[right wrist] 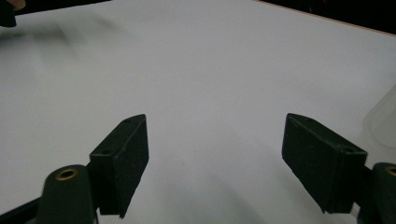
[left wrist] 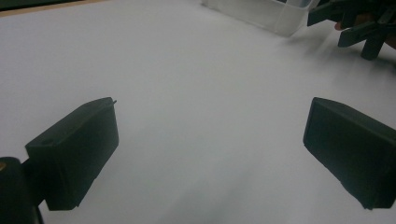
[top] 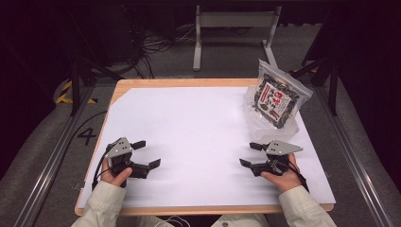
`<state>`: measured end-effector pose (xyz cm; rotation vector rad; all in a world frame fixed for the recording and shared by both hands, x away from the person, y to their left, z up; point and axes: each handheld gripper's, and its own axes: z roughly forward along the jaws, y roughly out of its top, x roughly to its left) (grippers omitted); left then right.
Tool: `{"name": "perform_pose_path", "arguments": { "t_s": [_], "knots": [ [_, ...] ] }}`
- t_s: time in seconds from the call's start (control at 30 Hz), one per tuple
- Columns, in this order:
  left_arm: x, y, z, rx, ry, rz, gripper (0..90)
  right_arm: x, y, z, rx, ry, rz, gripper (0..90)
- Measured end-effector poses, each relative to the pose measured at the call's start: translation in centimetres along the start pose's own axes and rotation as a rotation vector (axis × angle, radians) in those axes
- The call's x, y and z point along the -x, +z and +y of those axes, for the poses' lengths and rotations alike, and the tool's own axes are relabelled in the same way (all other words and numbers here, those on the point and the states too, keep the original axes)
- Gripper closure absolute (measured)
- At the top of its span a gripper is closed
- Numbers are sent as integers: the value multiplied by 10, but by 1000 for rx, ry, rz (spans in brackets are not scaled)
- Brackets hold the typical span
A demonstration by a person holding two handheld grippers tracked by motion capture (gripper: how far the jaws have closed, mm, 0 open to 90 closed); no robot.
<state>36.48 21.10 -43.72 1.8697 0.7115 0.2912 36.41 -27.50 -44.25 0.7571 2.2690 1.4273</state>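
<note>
Nearest the person, both hands are resting low over the white worktop [top: 198,137], each holding a gripper with its jaws spread wide and nothing between them: the left gripper [top: 145,153] is sitting toward the near left corner, the right gripper [top: 250,154] toward the near right. In the left gripper view the two black jaws are framing bare white surface, and the right gripper view is showing the same, with a clear curved edge just entering at its right side. Just beyond the right gripper a clear plastic container [top: 272,126] is standing on the worktop, and a sealed snack bag [top: 276,97] with dark contents and a red label is leaning in it, tilted toward the far right. The bag is looking light, thin and crinkly, likely slippery under hard pads, and its contents may crush under a tight squeeze; the flat sealed top edge or an upper corner is probably the safest place to pinch. The container is looking light and stiff, so it may slide or tip if the bag is dragged out sideways; steadying its wall could help. Open room is lying across the whole middle and left of the worktop, while the bag is sitting close to the right edge and the far wooden rim, leaving little margin there.
</note>
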Motion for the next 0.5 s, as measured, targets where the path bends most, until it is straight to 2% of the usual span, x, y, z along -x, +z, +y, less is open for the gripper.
{"name": "perform_pose_path", "arguments": {
  "t_s": [0.17, 0.5],
  "knots": [
    [0, 3, -2, -15, -2, -1, 36, 0, 4, 2, -40, 4, -3, 223],
    [0, 5, -2, -18, 3, 3, 34, 1, 2, 1, -35, 24, -2, 222]
  ]
}}
